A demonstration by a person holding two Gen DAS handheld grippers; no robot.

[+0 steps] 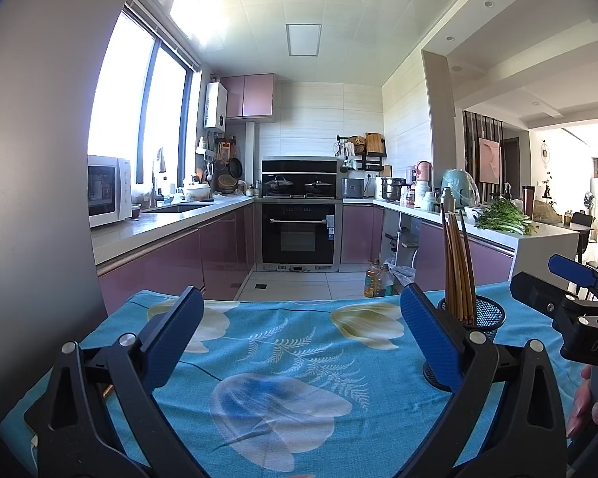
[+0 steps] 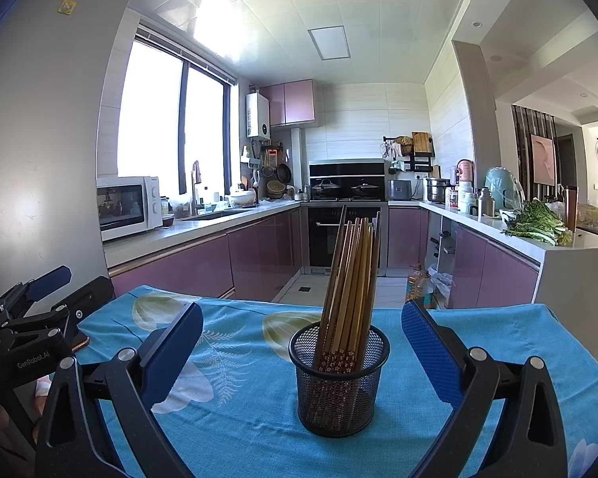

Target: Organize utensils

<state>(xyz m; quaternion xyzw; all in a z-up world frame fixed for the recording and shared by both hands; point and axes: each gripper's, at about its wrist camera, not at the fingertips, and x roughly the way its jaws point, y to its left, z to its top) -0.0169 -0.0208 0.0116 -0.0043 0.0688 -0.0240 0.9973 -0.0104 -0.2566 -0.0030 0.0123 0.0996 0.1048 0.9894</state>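
Observation:
A black mesh cup point(image 2: 339, 378) stands upright on the blue flowered tablecloth point(image 2: 239, 410) and holds several wooden chopsticks point(image 2: 351, 286) that lean slightly. My right gripper point(image 2: 302, 348) is open and empty, with the cup between and just beyond its fingers. My left gripper point(image 1: 302, 334) is open and empty over the bare cloth point(image 1: 283, 358). In the left wrist view the cup point(image 1: 478, 318) and chopsticks point(image 1: 458, 263) sit behind the right finger. Each gripper shows at the edge of the other's view.
The table's far edge point(image 2: 299, 302) drops to the kitchen floor. Pink cabinets, an oven point(image 2: 343, 235) and counters lie beyond. A grey fridge wall point(image 2: 40, 139) stands at the left.

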